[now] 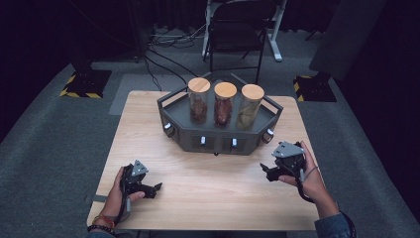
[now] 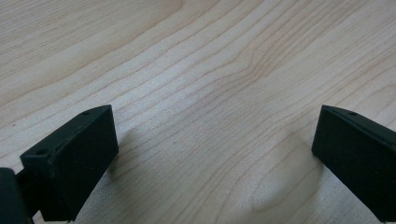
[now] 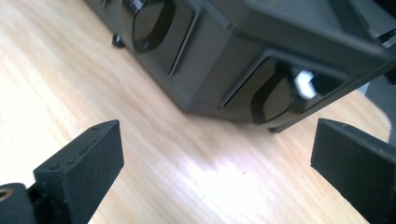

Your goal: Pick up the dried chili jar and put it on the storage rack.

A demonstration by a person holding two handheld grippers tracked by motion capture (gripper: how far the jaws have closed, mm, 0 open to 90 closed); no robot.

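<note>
Near the front edge of the light wooden table (image 1: 208,193), the left gripper (image 1: 154,189) rests low with its jaws spread wide over bare wood, gripping nothing. Toward the right edge, the right gripper (image 1: 264,172) is likewise wide open and empty, aimed at the dark grey angular tray stand (image 1: 218,136) at the far middle. Three wooden-lidded glass jars (image 1: 225,104) stand untouched on it; judging by this, no step is done yet.

No writing, label, brand or number can be read anywhere: the three jars (image 1: 225,104) carry no legible labels (too small to tell), and the grey rack (image 1: 218,133) bears none.
</note>
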